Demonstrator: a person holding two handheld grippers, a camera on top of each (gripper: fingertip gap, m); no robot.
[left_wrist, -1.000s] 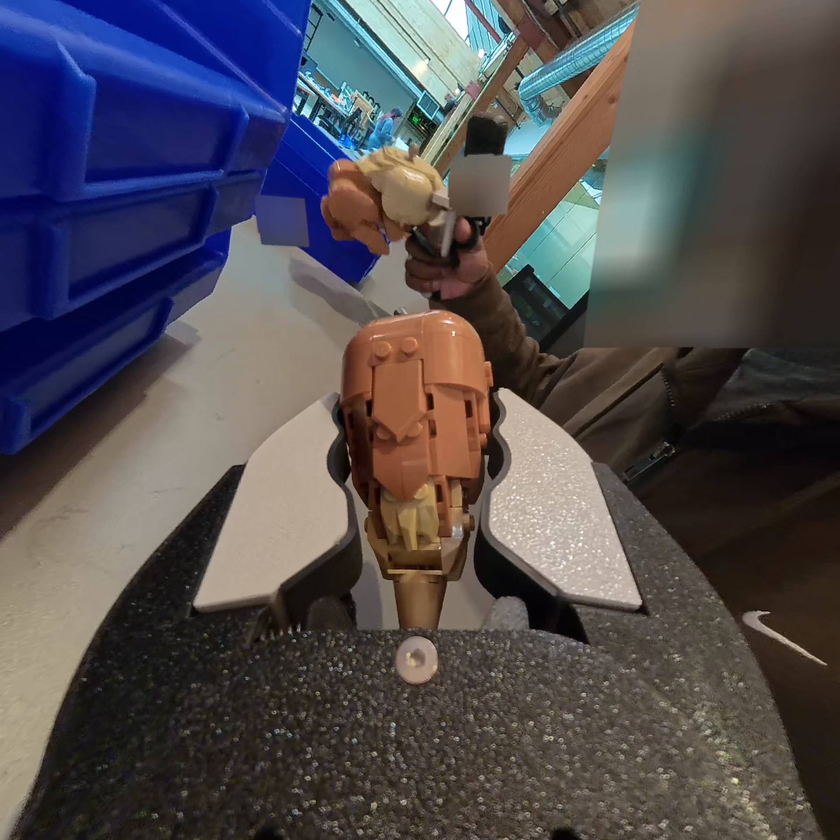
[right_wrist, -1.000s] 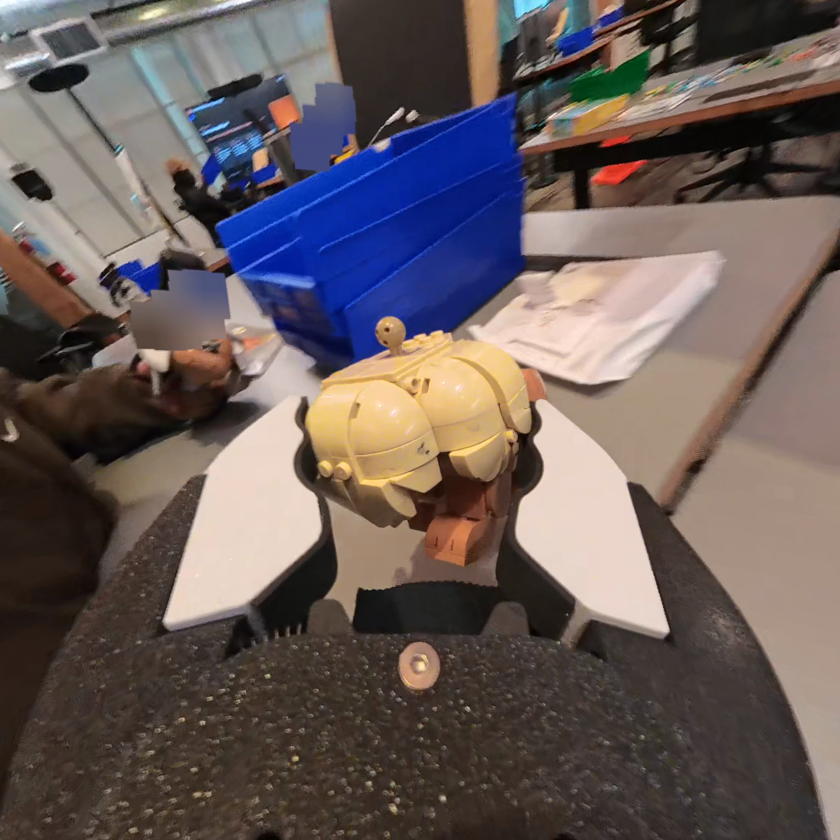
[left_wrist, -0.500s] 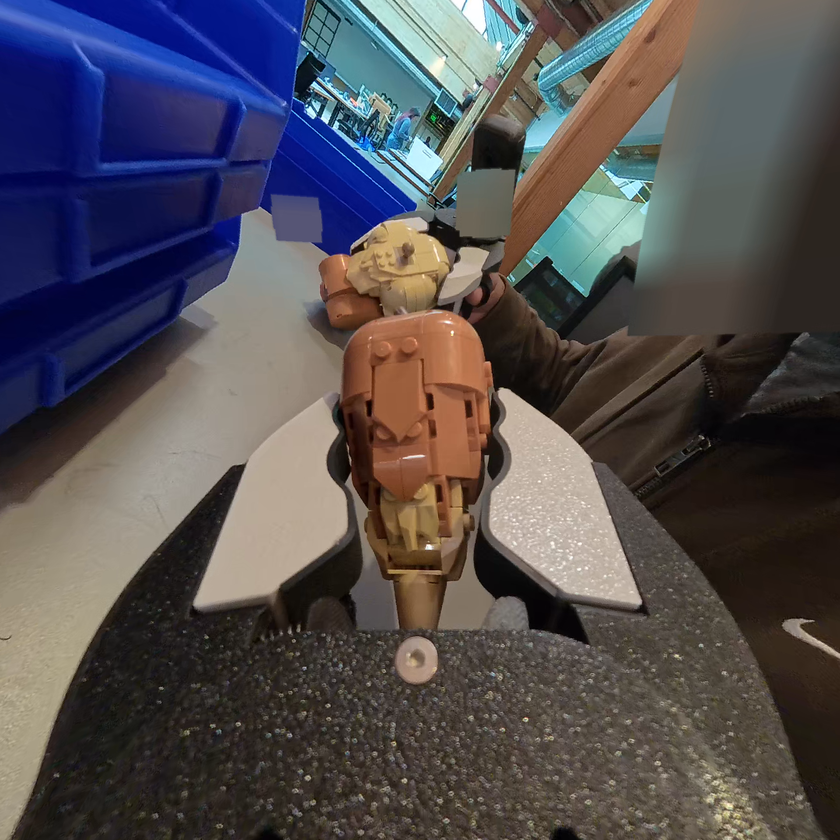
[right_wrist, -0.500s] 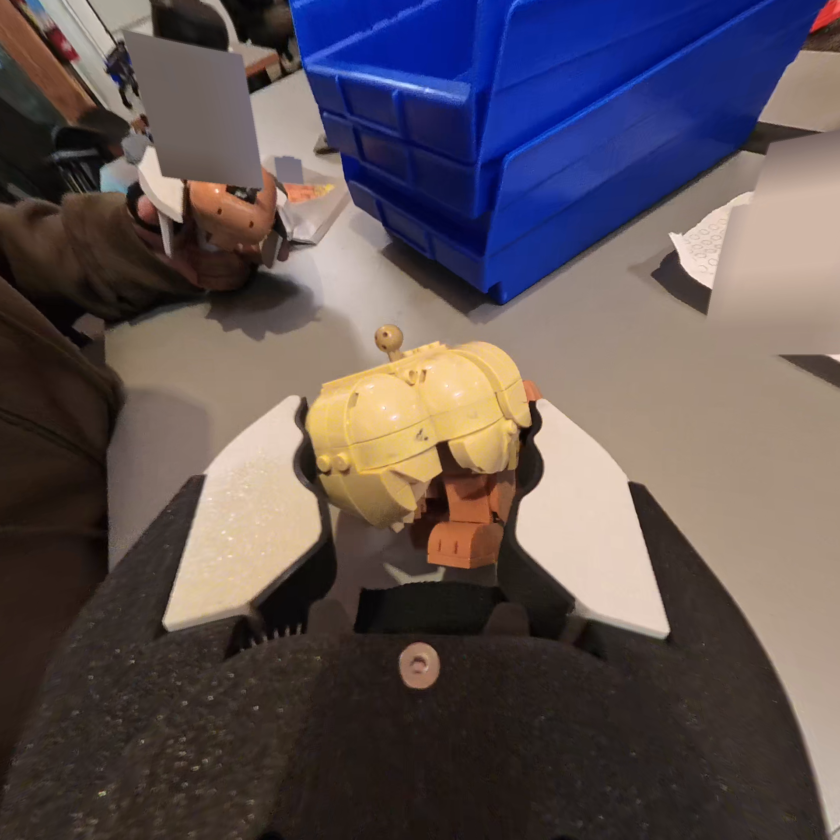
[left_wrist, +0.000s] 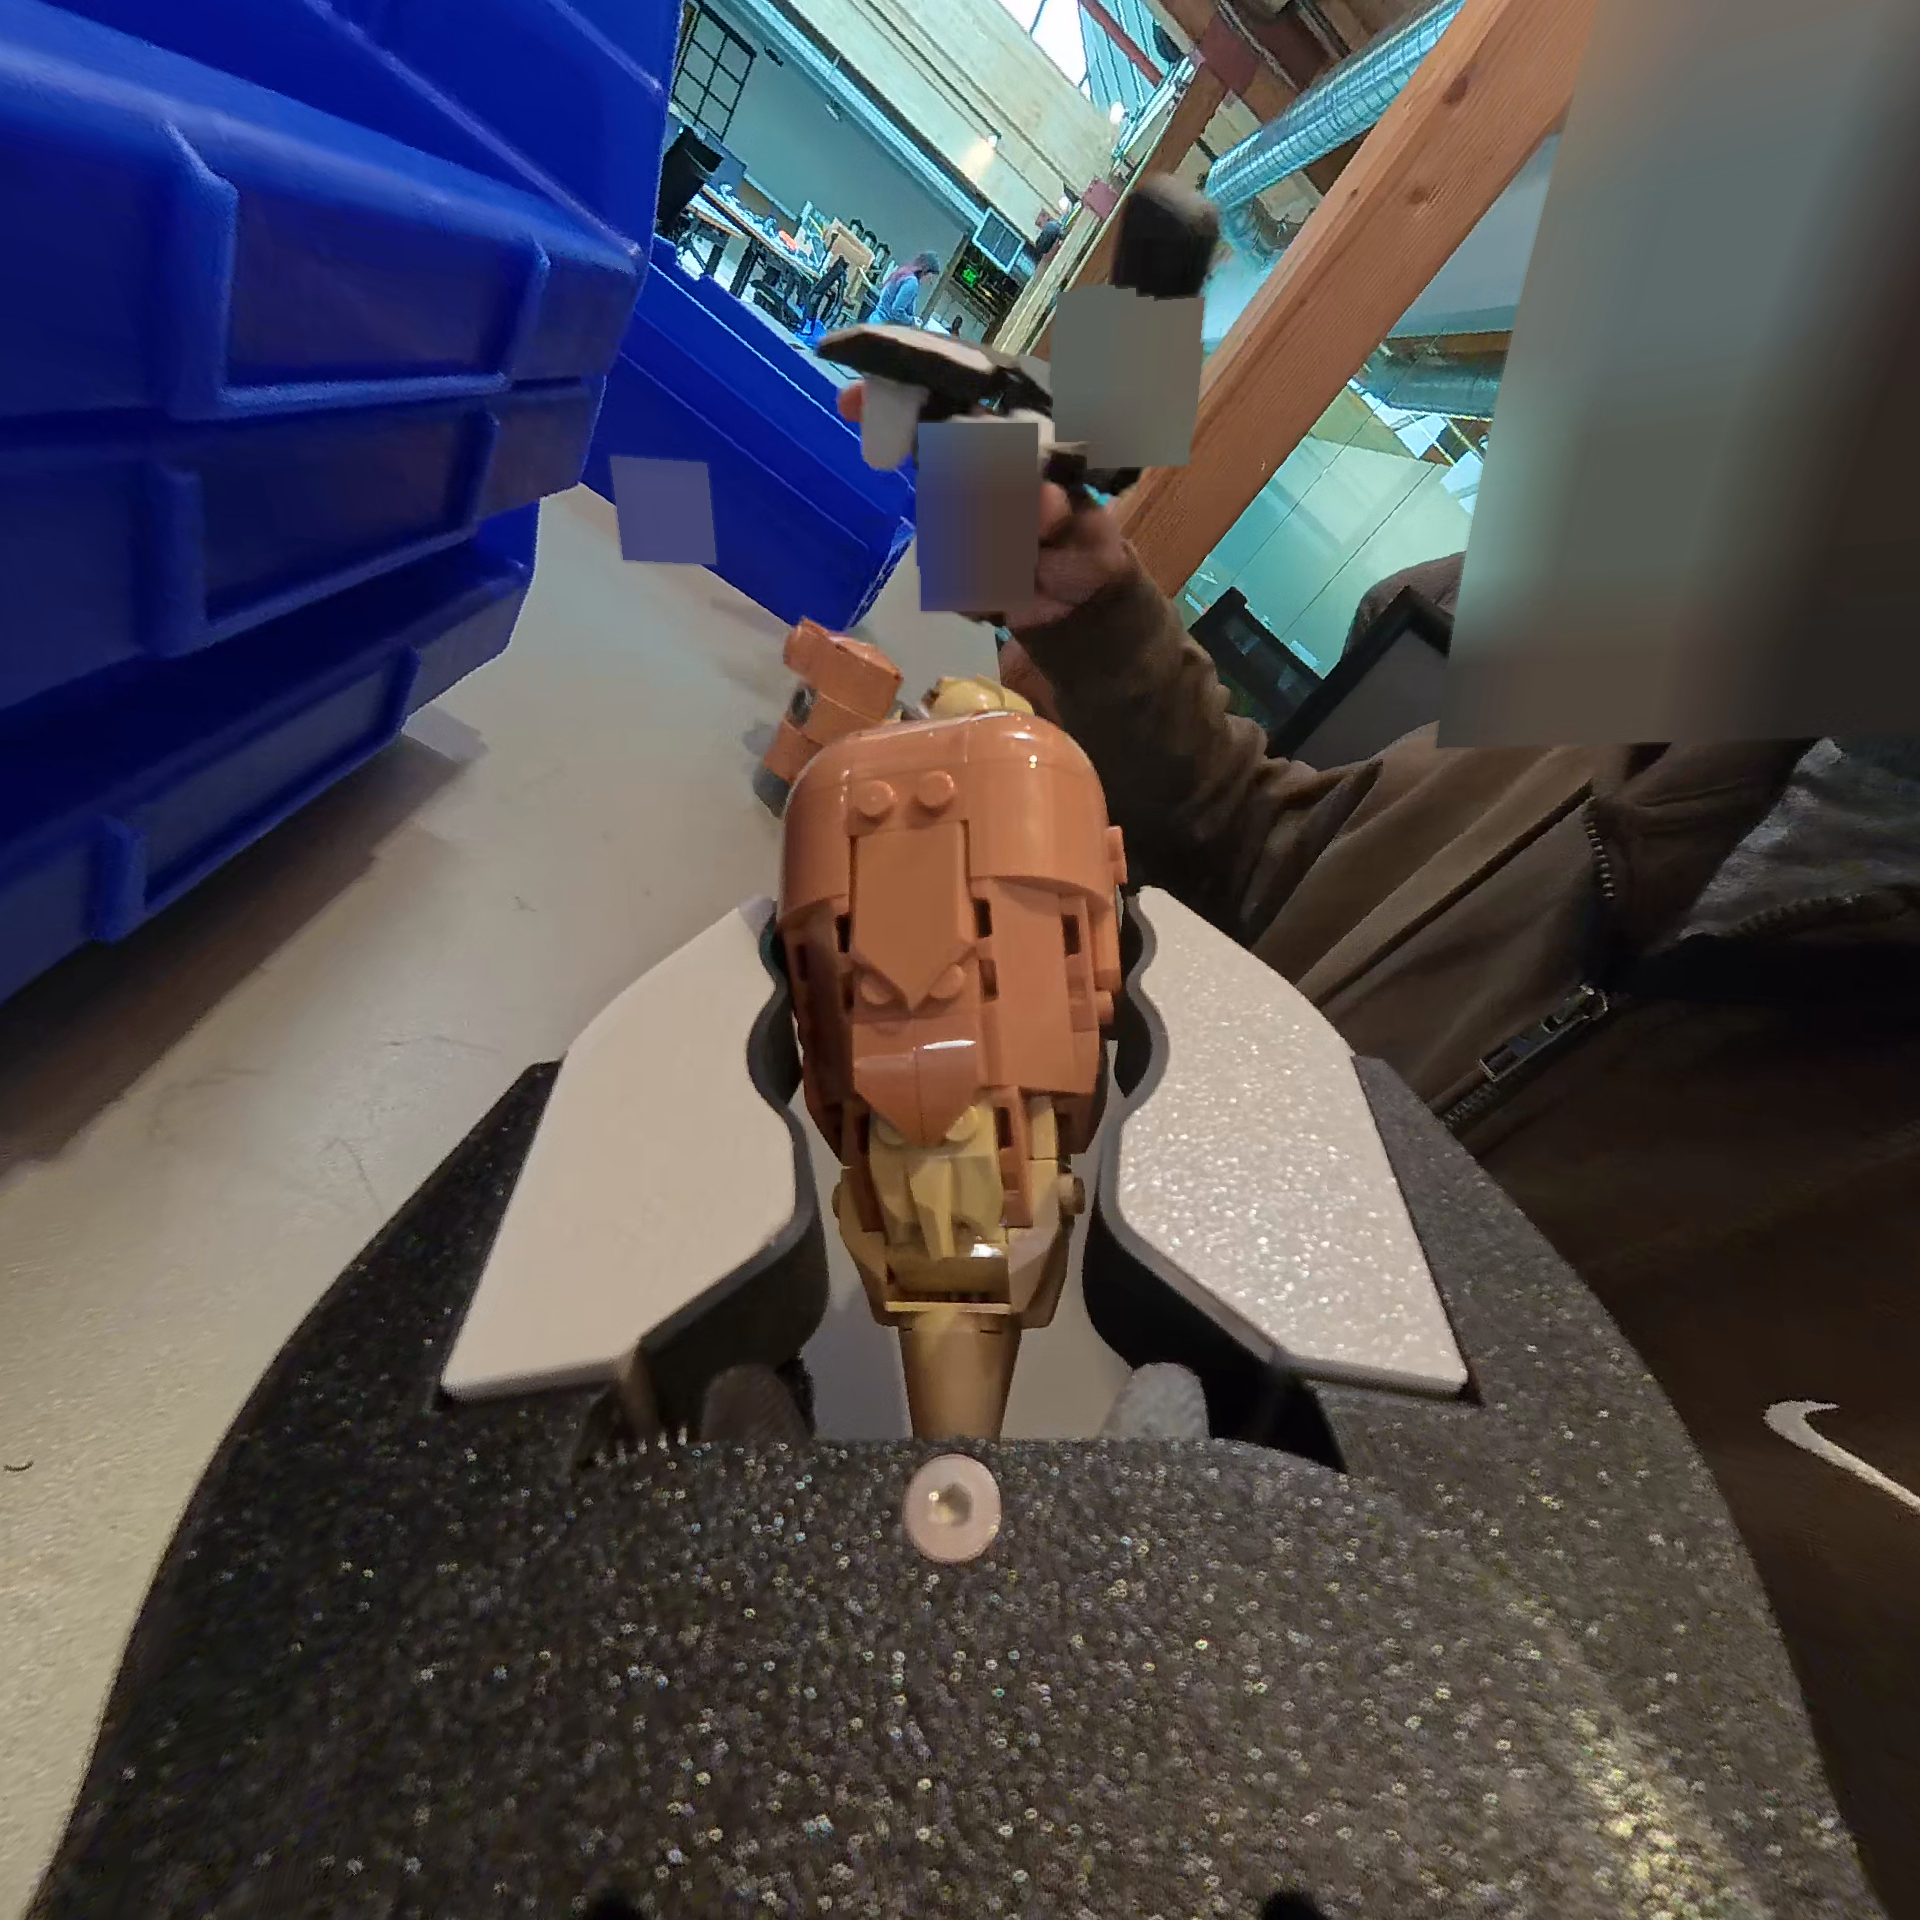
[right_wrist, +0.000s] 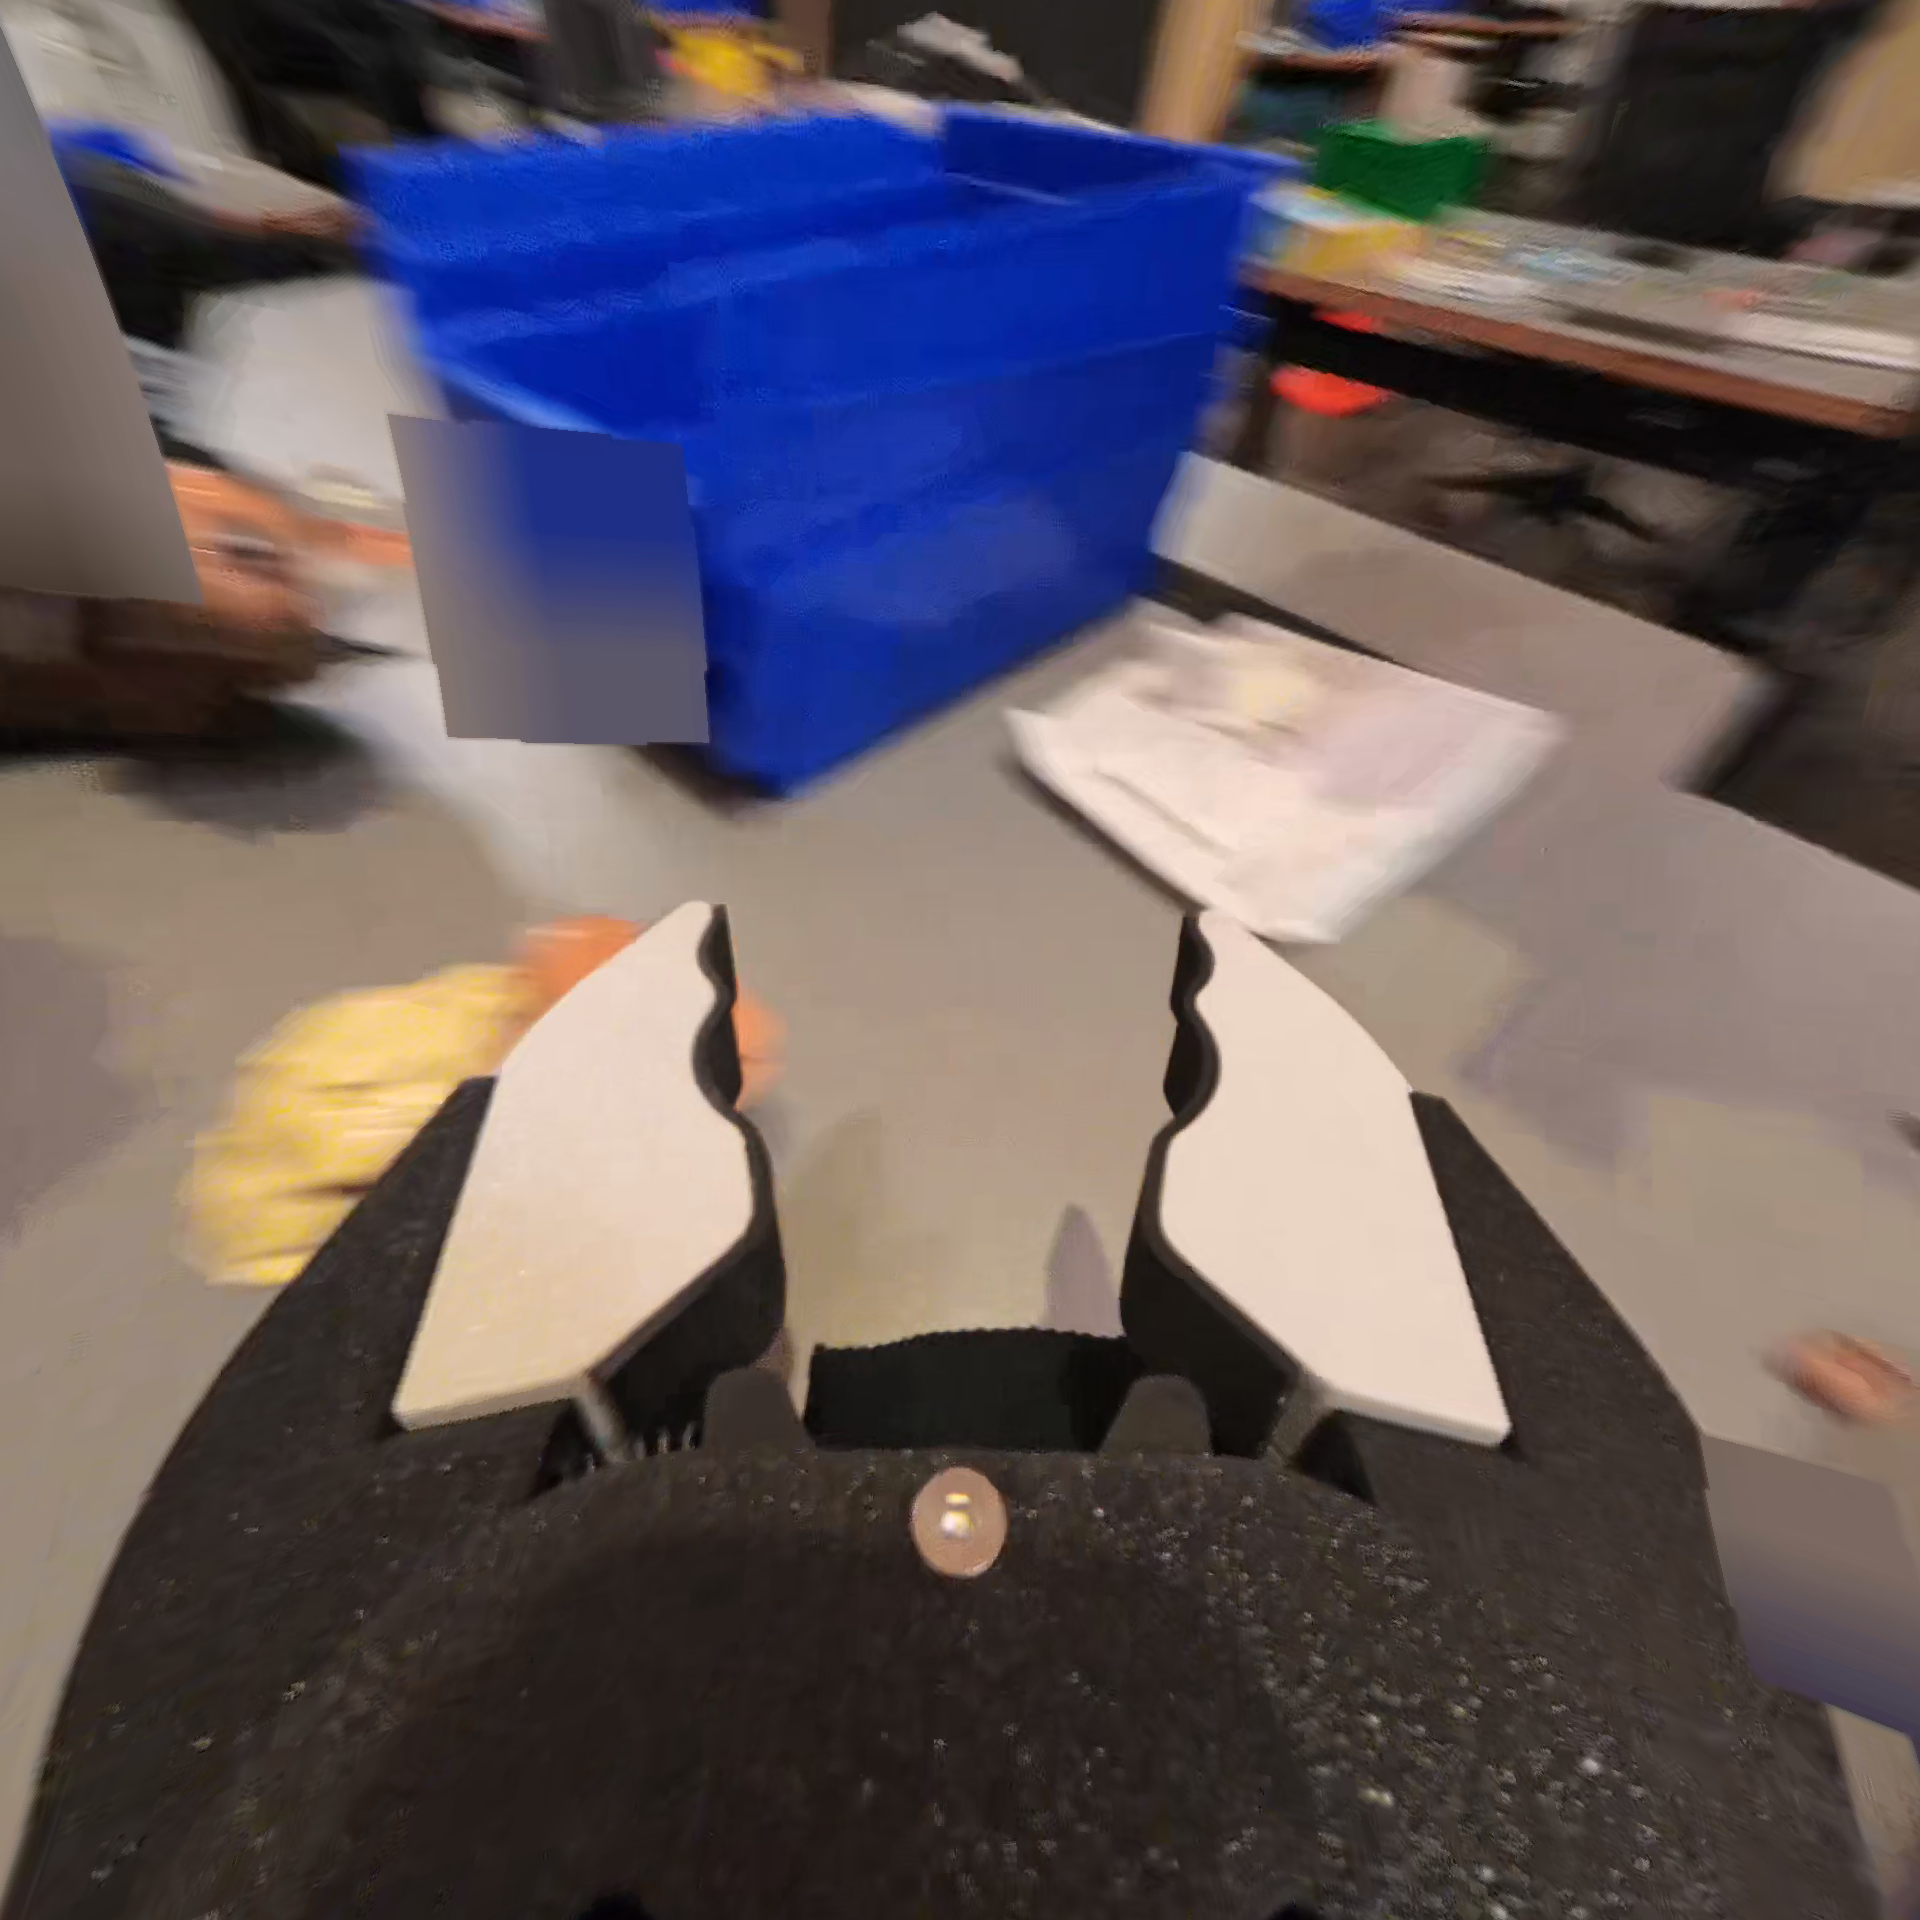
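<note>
Blue stacked plastic storage bins (left_wrist: 260, 436) fill the left of the left wrist view, standing on the pale grey tabletop (left_wrist: 343, 1039). To their right, the left gripper (left_wrist: 951, 1023) has its two grey fingers (left_wrist: 644, 1174) pressed against the sides of a reddish-brown toy-brick assembly with a tan underside and a gold cone tip (left_wrist: 945, 977); the long axis of this piece runs along the fingers, cone end toward the gripper body. Just beyond it, a second brick piece, tan and yellow with brown limbs (left_wrist: 847, 691), lies on the tabletop. Above that piece hangs the right gripper (left_wrist: 914, 390), held in a hand in a brown sleeve (left_wrist: 1164, 727). In the right wrist view, which is motion-blurred, the same tan-and-yellow piece (right_wrist: 343, 1101) lies left of and below the fingers, partly hidden behind the left-hand finger (right_wrist: 603, 1153), not between them. The right gripper (right_wrist: 956, 935) has its fingers spread wide with nothing between them. White paper sheets (right_wrist: 1278, 769) lie farther right on the tabletop.
</note>
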